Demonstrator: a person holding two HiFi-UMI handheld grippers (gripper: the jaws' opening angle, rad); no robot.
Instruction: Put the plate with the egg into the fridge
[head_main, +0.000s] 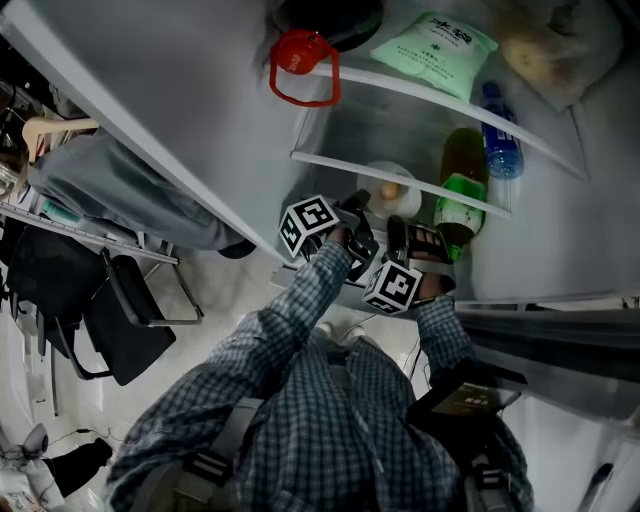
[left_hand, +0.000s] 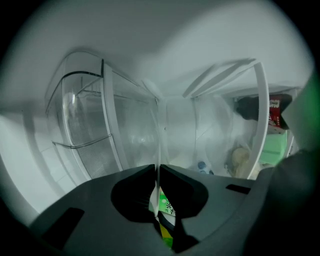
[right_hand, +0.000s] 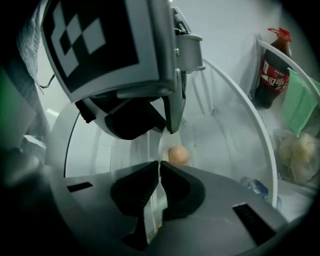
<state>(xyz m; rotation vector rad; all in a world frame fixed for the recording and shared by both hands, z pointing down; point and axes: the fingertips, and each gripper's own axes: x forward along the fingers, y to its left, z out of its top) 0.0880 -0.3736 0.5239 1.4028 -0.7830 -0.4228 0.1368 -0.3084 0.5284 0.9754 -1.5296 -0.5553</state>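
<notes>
A white plate (head_main: 378, 178) with a tan egg (head_main: 392, 190) on it is inside the open fridge, just above a glass shelf (head_main: 330, 160). Both grippers hold it from the near side. My left gripper (head_main: 360, 208) is shut on the plate's rim, which shows as a thin white edge (left_hand: 158, 147) between the jaws. My right gripper (head_main: 400, 228) is shut on the rim too. In the right gripper view the egg (right_hand: 178, 154) lies on the plate (right_hand: 202, 162) just past the jaws, and the left gripper's marker cube (right_hand: 105, 45) hangs above.
A green bottle (head_main: 461, 195) stands right of the plate, with a blue-capped bottle (head_main: 500, 135) behind it. A green packet (head_main: 436, 45) and a red-handled bottle (head_main: 303, 66) sit on the shelf above. The fridge door (head_main: 150, 110) is open at left. A cola bottle (right_hand: 272, 70) stands deeper in.
</notes>
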